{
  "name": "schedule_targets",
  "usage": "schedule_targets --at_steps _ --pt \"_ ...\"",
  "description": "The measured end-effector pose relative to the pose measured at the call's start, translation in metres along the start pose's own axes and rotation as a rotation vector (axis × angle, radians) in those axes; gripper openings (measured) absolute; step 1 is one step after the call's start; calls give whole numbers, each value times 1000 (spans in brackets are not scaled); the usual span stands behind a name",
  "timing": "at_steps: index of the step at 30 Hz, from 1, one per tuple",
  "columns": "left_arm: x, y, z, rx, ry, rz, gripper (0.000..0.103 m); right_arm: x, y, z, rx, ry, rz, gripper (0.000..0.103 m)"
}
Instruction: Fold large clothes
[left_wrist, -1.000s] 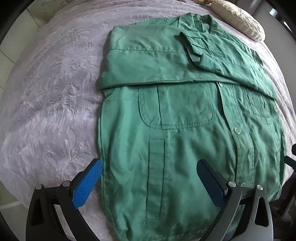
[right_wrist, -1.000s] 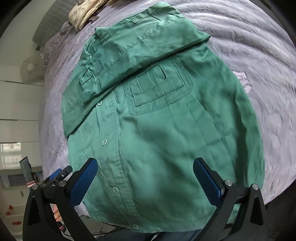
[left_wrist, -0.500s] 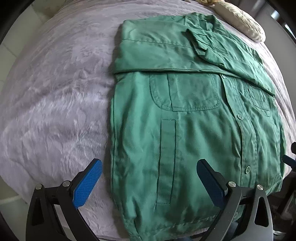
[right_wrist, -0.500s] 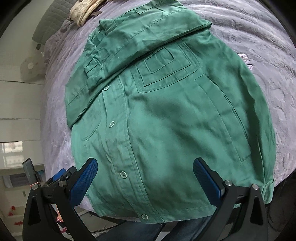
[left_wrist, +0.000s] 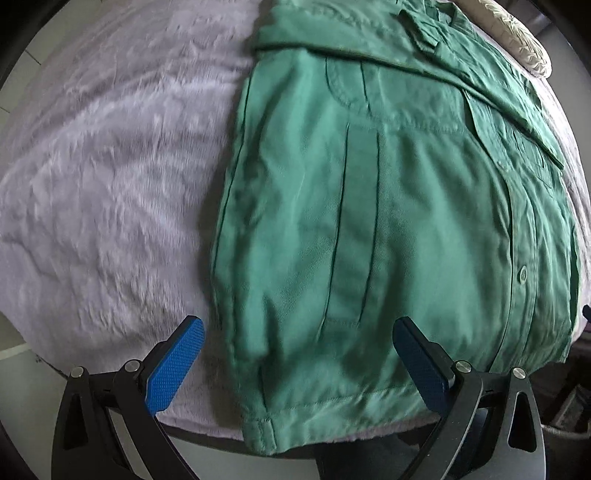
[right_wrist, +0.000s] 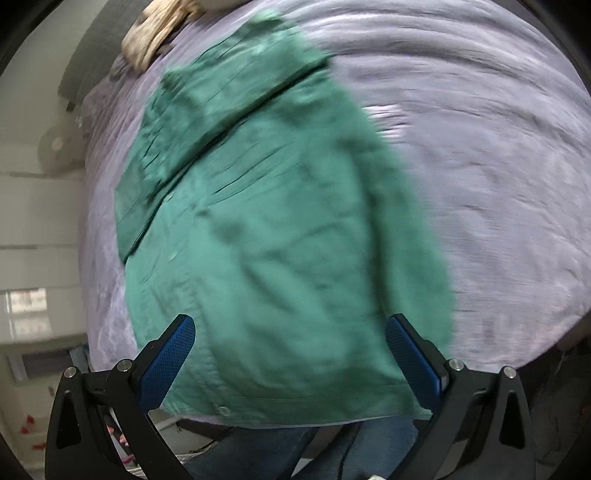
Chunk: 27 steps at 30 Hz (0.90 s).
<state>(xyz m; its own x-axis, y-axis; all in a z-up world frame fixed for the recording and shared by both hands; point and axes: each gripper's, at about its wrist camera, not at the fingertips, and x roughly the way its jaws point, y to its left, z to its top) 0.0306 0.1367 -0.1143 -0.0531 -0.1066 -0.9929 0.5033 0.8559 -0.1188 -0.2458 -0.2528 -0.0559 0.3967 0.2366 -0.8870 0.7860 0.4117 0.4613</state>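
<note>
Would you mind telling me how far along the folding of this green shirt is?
Done: both sleeves lie folded across the chest of the shirt on the bed. In hand: nothing; the left gripper and right gripper are open above its hem. Left: grasping the hem and folding it up towards the collar.

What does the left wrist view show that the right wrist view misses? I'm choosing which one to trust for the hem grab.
Only the left wrist view shows sharp detail: the hem corner, the long welt pocket and a placket button. Only the right wrist view, heavily blurred, shows the person's jeans under the bed edge and white drawers. Both show the green shirt on the lilac bedspread, a sleeve folded across its chest, with the left gripper and right gripper open, holding nothing.
</note>
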Motion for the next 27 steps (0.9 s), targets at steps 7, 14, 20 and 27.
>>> schedule_targets --at_steps 7,14,20,27 --pt "27 28 -26 -53 99 -132 102 -3 -65 -6 97 -28 -48 103" --pt "36 37 -46 -94 144 -236 102 29 -91 -31 178 106 93 103" --pt "41 22 -61 -61 176 -286 102 33 -56 -36 146 131 362 103" --pt "58 5 -53 -57 203 -270 102 45 -38 -29 151 156 406 103"
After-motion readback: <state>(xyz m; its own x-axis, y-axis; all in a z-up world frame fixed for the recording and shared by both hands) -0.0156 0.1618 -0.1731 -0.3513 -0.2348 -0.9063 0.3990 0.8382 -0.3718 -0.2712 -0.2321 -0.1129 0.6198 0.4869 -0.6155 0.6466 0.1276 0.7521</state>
